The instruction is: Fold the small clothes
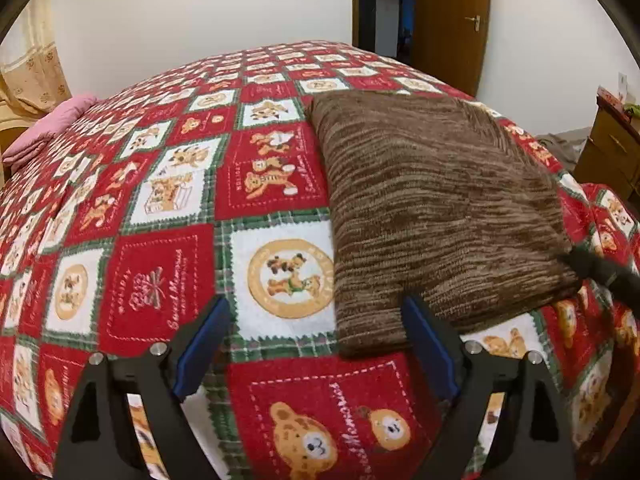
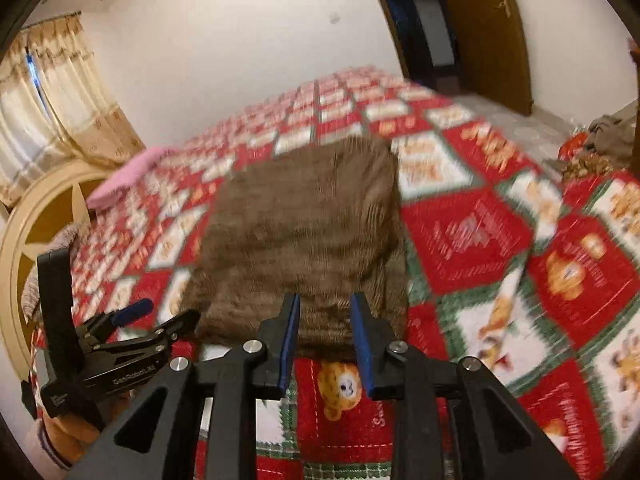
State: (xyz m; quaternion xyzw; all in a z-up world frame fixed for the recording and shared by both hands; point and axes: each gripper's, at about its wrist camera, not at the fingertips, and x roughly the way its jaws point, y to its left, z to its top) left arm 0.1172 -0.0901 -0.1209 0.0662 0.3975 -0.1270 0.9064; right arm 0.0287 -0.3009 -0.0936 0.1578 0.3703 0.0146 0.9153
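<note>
Right wrist: "GenRobot.AI" on left gripper (image 2: 156, 316), jaws apart; right gripper (image 2: 326, 308) jaws apart.

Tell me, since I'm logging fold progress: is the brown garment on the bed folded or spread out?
Folded. The brown garment lies as a compact, thick rectangle on the bedspread, with no sleeves or loose ends showing.
</note>
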